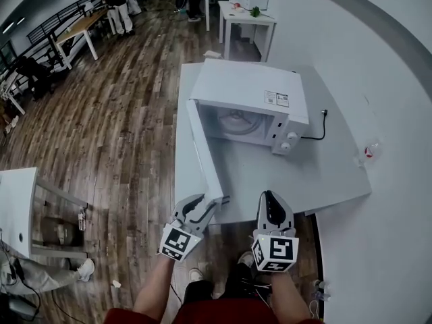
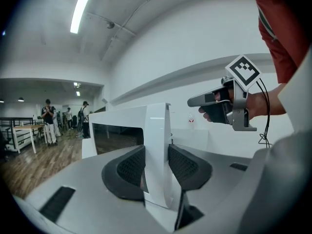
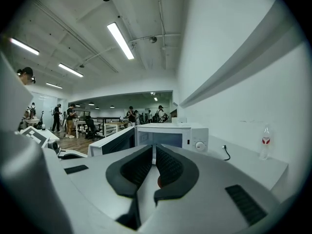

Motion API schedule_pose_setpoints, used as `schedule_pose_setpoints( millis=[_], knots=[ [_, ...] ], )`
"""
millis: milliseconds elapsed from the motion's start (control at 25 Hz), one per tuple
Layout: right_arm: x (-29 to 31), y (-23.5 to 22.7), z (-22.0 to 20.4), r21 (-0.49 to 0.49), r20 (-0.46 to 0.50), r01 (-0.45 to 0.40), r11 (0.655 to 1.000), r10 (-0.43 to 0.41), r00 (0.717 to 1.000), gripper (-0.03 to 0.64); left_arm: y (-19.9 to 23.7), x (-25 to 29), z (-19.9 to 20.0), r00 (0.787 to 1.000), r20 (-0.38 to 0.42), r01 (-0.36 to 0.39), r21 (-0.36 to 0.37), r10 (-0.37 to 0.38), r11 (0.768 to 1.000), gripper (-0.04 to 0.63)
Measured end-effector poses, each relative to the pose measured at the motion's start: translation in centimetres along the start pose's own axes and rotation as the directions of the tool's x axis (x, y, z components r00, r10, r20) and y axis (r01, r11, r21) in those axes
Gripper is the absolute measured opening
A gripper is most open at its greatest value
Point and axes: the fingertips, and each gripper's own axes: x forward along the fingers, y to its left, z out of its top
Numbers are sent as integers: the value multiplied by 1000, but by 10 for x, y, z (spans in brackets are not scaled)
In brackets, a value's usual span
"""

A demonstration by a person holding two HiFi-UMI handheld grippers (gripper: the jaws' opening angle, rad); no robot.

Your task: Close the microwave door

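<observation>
The microwave (image 1: 251, 94) sits on the table (image 1: 324, 174), its door (image 1: 204, 155) swung wide open toward the person. The left gripper (image 1: 206, 204) is clamped on the door's free edge. Beside it, the right gripper (image 1: 271, 200) has its jaws together and holds nothing.

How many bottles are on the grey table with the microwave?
1. The bottle stands upright by the wall, on the table's right part, apart from the microwave. More may hide behind the microwave.
</observation>
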Motion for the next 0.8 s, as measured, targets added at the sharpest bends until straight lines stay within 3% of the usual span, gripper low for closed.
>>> schedule_pose_setpoints(
  millis=[440, 800],
  knots=[
    [12, -78, 4, 15, 6, 1, 1000, -1, 1000, 43, -28, 55, 17, 994, 8, -110, -17, 110, 994, 164],
    [29, -111, 5, 30, 21, -34, 999, 33, 999, 43, -38, 91, 27, 978, 14, -206, -42, 207, 978, 163]
  ],
)
